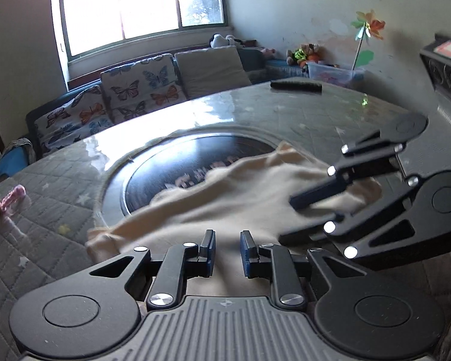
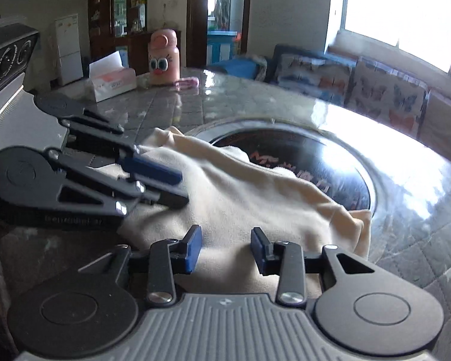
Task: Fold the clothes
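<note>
Both tools are down low over a cream garment point(image 1: 225, 198) that lies rumpled across the middle of the table point(image 1: 285, 111), one end draped over the dark round hotplate point(image 1: 177, 162) set into the tabletop, the rest spilling toward the near edge. The left gripper point(image 1: 227, 251) has its blue-padded fingers parted, nothing between them, cloth just beyond and below the tips. The right gripper point(image 2: 226, 248) is released too, jaws wide, with bare fabric showing in the gap. Seen from the left camera, the right tool's jaws look spread over the garment's far right end; whether the tips actually touch the cloth there, I cannot tell through the blur. So where does the folding stand? Early, by my reading: the piece shows loose ridges and a bunched corner point(image 2: 360, 228) on the right camera's side, and no clean crease or squared edge anywhere in sight. Flattening, gripping an edge and carrying it over all look left to do. Around the work: a pink cartoon-faced bottle point(image 2: 163, 57) and a tissue box point(image 2: 112, 79) stand well back on the table, a black comb-like bar point(image 1: 296, 85) lies at the far edge, and a butterfly-print sofa point(image 1: 129, 93) sits under the window. None crowds the garment; the two tools working close together look like the likelier nuisance.
</note>
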`<state>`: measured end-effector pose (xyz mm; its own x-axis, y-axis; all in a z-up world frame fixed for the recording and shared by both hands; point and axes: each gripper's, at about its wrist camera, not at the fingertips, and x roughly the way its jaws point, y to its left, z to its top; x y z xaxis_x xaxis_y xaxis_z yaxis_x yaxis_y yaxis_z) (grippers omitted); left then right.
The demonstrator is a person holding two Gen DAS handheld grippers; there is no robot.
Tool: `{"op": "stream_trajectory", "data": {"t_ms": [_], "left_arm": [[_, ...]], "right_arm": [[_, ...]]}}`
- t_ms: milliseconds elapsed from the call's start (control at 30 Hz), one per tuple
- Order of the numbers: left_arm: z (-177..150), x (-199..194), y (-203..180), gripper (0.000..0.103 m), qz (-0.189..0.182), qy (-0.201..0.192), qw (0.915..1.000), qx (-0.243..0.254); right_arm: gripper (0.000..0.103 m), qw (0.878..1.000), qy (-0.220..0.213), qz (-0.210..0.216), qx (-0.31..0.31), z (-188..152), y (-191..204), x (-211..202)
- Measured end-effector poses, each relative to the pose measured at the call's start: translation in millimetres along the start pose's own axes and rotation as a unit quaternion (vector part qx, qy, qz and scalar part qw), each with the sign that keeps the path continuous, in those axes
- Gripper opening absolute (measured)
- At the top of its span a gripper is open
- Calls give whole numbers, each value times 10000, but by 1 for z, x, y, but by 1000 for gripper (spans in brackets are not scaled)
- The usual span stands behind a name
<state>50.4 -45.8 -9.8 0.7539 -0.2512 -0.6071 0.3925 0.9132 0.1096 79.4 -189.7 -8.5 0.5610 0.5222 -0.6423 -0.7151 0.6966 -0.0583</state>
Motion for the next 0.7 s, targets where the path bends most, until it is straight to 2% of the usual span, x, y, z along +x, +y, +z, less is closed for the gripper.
{"op": "stream_trajectory", "data": {"t_ms": [167,400,567,700], "left_arm": [[-8,-8,3,21,92,-45,9998,-168],[-18,-21,16,21,208,-91,9978,-622],[-29,-28,35,21,413,-53,9941,-998],[-37,-37,49,21,423,-112,9898,-1354]], "right_arm": [[37,9999,-132,34,53,-1,0,-16],[39,9987,-98,112,483,-13,-15,-25],[42,9961,-64,133,868,-20,-30,-27],[42,9948,-47,149,1009,-23,-37,-29]]}}
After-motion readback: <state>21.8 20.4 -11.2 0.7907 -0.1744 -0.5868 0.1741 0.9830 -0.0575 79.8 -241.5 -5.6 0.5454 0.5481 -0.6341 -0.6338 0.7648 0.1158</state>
